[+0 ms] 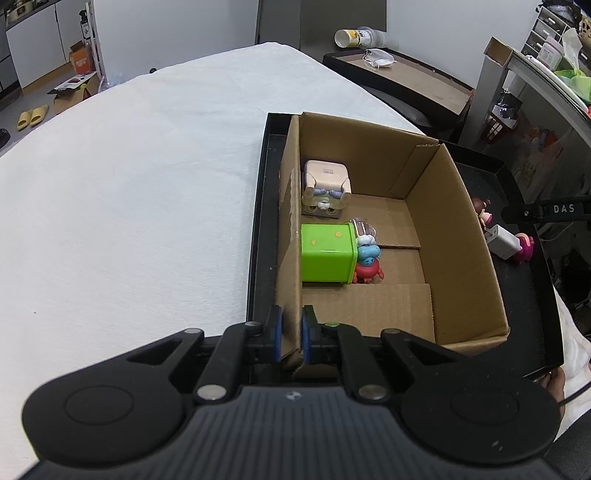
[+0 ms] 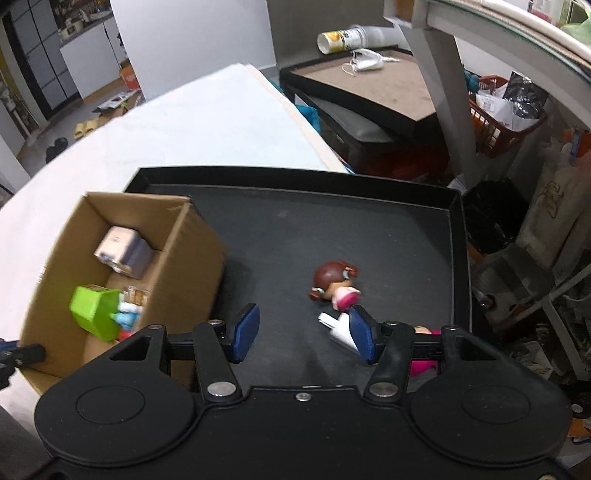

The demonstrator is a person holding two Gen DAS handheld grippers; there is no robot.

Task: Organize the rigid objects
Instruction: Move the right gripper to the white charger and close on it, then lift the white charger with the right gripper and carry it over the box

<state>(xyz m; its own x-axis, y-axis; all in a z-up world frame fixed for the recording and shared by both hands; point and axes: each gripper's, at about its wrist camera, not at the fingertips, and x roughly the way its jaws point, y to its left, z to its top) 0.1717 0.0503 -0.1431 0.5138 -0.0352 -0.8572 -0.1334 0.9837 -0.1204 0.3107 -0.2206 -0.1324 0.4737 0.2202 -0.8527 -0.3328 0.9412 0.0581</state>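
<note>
An open cardboard box (image 1: 458,236) stands in a black tray (image 1: 532,317). My left gripper (image 1: 291,332) is shut on the box's left wall near its front corner. Inside lie a beige cube toy (image 1: 327,184), a green cube (image 1: 327,254) and a small blue and red figure (image 1: 369,262). In the right wrist view my right gripper (image 2: 303,332) is open and empty above the tray floor (image 2: 332,229). A brown-haired doll (image 2: 336,284) lies just ahead of it. A white block (image 2: 338,328) and a pink toy (image 2: 424,363) lie by its right finger.
The tray sits on a white-covered table (image 1: 129,203). Beyond the table stand a low brown-topped table (image 2: 369,85) with a face mask and a tipped stack of cups (image 2: 347,35). An orange basket (image 2: 502,125) and shelving are at the right.
</note>
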